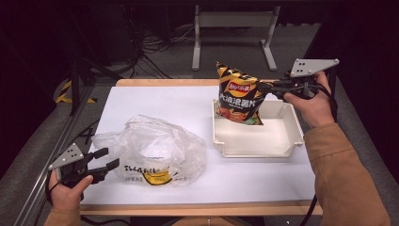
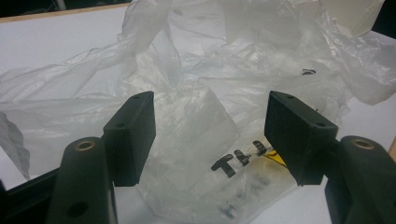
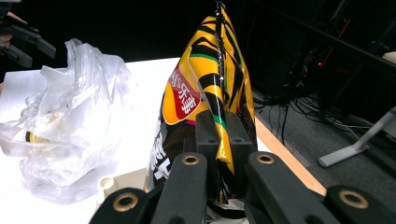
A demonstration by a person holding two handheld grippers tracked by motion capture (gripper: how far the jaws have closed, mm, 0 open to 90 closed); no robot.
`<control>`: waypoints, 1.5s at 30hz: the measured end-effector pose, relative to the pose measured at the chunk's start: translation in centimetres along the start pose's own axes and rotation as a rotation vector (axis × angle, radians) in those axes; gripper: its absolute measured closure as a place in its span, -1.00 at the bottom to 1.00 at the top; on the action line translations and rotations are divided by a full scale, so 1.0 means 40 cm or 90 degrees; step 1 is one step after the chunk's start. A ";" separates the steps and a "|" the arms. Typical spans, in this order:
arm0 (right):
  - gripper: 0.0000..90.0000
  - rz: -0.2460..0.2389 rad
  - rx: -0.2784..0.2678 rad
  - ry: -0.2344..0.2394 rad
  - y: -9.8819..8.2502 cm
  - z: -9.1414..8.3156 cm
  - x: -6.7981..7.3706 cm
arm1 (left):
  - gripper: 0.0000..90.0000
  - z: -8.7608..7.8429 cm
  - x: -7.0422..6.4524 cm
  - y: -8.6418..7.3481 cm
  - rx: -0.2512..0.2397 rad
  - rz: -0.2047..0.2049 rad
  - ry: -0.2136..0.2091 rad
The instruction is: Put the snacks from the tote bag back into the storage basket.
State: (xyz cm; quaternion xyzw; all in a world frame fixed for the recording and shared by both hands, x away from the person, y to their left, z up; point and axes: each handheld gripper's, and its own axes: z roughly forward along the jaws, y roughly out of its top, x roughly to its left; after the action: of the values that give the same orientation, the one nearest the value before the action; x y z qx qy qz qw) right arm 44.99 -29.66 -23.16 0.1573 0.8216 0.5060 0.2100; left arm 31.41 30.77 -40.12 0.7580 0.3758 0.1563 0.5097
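Nearest, at the desk's [image 1: 197, 188] front left corner: the left gripper [image 1: 109, 159] is held low and level, jaws released and parted, nothing pinched between them. Its jaws are pointed at the plastic bag [image 1: 155, 150], which is seen just beyond the pads in the left gripper view [image 2: 187, 116], crumpled, translucent, printed with dark lettering and a yellow mark.

Mid-desk, right of the plastic bag: a white tray [image 1: 259, 136] is set open side up, its floor bare.

Farthest, over the tray's back left part: the chip bag [image 1: 239, 94] is carried upright, long axis near vertical, its bottom corner hanging inside the tray walls; whether it touches the floor cannot be told. The right gripper [image 1: 266, 87] is clenched on the bag's side seam [image 3: 219, 140], approached level from the right.

Governing relation, as judged: the chip bag is lying well to the right of the plastic bag's mouth, so a leftward carry is called for, with the left gripper the nearer one to open that mouth.
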 end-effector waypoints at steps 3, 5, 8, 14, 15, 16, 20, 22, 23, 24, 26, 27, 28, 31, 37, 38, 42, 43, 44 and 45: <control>0.95 0.005 0.008 0.003 -0.020 0.014 -0.006 | -0.23 -0.001 -0.003 -0.002 0.003 0.002 0.002; 0.95 0.008 0.017 0.001 -0.034 0.024 -0.009 | -0.23 -0.003 -0.004 -0.006 0.004 0.002 0.001; 0.95 0.015 0.024 0.004 -0.054 0.040 -0.014 | -0.23 -0.008 -0.003 -0.009 0.003 -0.002 0.003; 0.95 0.019 0.042 0.008 -0.083 0.068 -0.020 | -0.24 -0.011 0.000 -0.012 -0.001 -0.008 0.010; 0.95 0.019 0.045 0.009 -0.087 0.073 -0.020 | -0.25 -0.011 0.000 -0.012 -0.001 -0.008 0.010; 0.95 0.018 0.047 0.010 -0.090 0.077 -0.020 | -0.25 -0.015 0.003 -0.014 -0.005 -0.013 0.016; 0.95 0.018 0.050 0.016 -0.098 0.087 -0.018 | -0.25 -0.019 0.003 -0.018 -0.009 -0.022 0.018; 0.95 0.019 0.055 0.021 -0.105 0.097 -0.021 | -0.25 -0.023 0.000 -0.019 -0.004 -0.011 0.018; 0.95 0.021 0.055 0.022 -0.106 0.098 -0.022 | -0.26 -0.024 -0.003 -0.020 -0.005 -0.013 0.018; 0.95 0.021 0.055 0.024 -0.108 0.099 -0.023 | -0.26 -0.026 -0.004 -0.021 -0.003 -0.012 0.018; 0.95 0.020 0.058 0.028 -0.112 0.104 -0.026 | -0.26 -0.029 -0.003 -0.022 -0.001 -0.012 0.020; 0.95 0.020 0.060 0.028 -0.113 0.107 -0.028 | -0.26 -0.030 -0.002 -0.023 -0.003 -0.014 0.021; 0.95 0.021 0.062 0.030 -0.116 0.111 -0.030 | -0.26 -0.030 -0.002 -0.024 -0.005 -0.016 0.021; 0.95 0.023 0.065 0.038 -0.124 0.122 -0.036 | -0.26 -0.032 -0.003 -0.025 -0.001 -0.016 0.025; 0.94 0.026 0.070 0.050 -0.133 0.136 -0.043 | -0.27 -0.036 -0.002 -0.031 0.004 -0.021 0.024; 0.94 0.023 0.077 0.049 -0.134 0.140 -0.044 | -0.27 -0.038 -0.003 -0.031 0.006 -0.022 0.025; 0.88 0.020 0.073 0.036 -0.136 0.147 -0.052 | -0.27 -0.040 -0.003 -0.032 0.002 -0.018 0.027; 0.85 0.017 0.074 0.028 -0.140 0.151 -0.057 | -0.27 -0.042 -0.003 -0.033 0.000 -0.024 0.028; 0.83 0.016 0.074 0.022 -0.141 0.152 -0.060 | -0.27 -0.042 -0.003 -0.033 0.000 -0.024 0.028; 0.83 0.016 0.074 0.022 -0.141 0.152 -0.060 | -0.27 -0.041 -0.002 -0.034 0.001 -0.023 0.028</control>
State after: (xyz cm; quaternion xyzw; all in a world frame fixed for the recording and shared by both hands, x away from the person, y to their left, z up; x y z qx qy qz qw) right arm 49.87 -28.63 -30.21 0.1708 0.8511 0.4627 0.1799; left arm 29.79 32.07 -40.59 0.7481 0.4004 0.1635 0.5034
